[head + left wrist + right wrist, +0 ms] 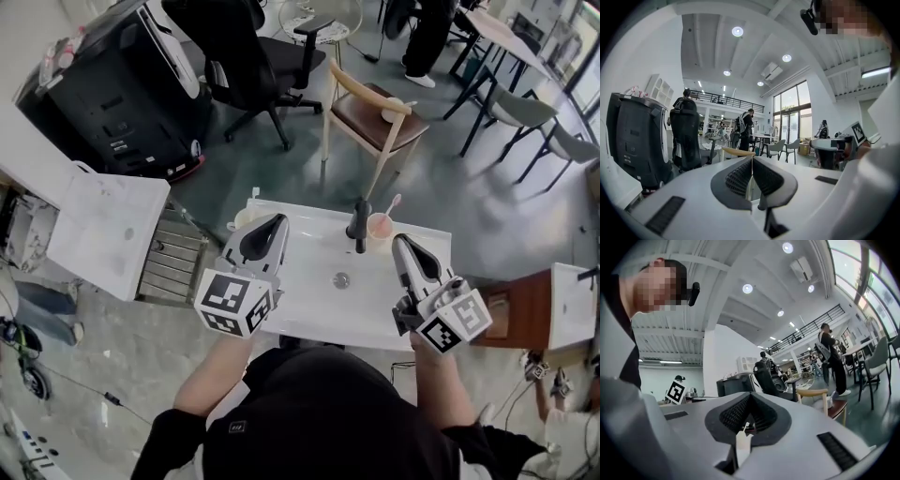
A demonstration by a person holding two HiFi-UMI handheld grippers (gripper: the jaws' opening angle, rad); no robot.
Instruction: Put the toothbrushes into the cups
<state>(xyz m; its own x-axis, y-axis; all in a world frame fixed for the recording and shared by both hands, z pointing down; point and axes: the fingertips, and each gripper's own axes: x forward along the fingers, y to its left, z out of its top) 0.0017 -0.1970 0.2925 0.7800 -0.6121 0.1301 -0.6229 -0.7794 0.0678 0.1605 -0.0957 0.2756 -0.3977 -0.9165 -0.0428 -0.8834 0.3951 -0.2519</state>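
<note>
A white washbasin [309, 300] with a black tap [357, 225] lies below me in the head view. Right of the tap, a pink cup [379, 226] holds a pink toothbrush [393, 202] that leans right. A pale round thing [241, 218], possibly a second cup, peeks out at the basin's far left corner behind my left gripper. My left gripper [277, 219] hovers over the basin's left side, shut and holding nothing. My right gripper [400, 241] hovers over the right side, just before the pink cup, also shut and holding nothing. Both gripper views look level into the room, left gripper [752, 160] and right gripper [749, 397] with jaws pressed together.
A wooden chair with a brown seat [375, 112] stands just beyond the basin. A black office chair [253, 56] and a black machine [122, 84] are farther back left. A white box [103, 230] sits left of the basin, a brown cabinet [516, 314] right. A person [746, 124] stands far off.
</note>
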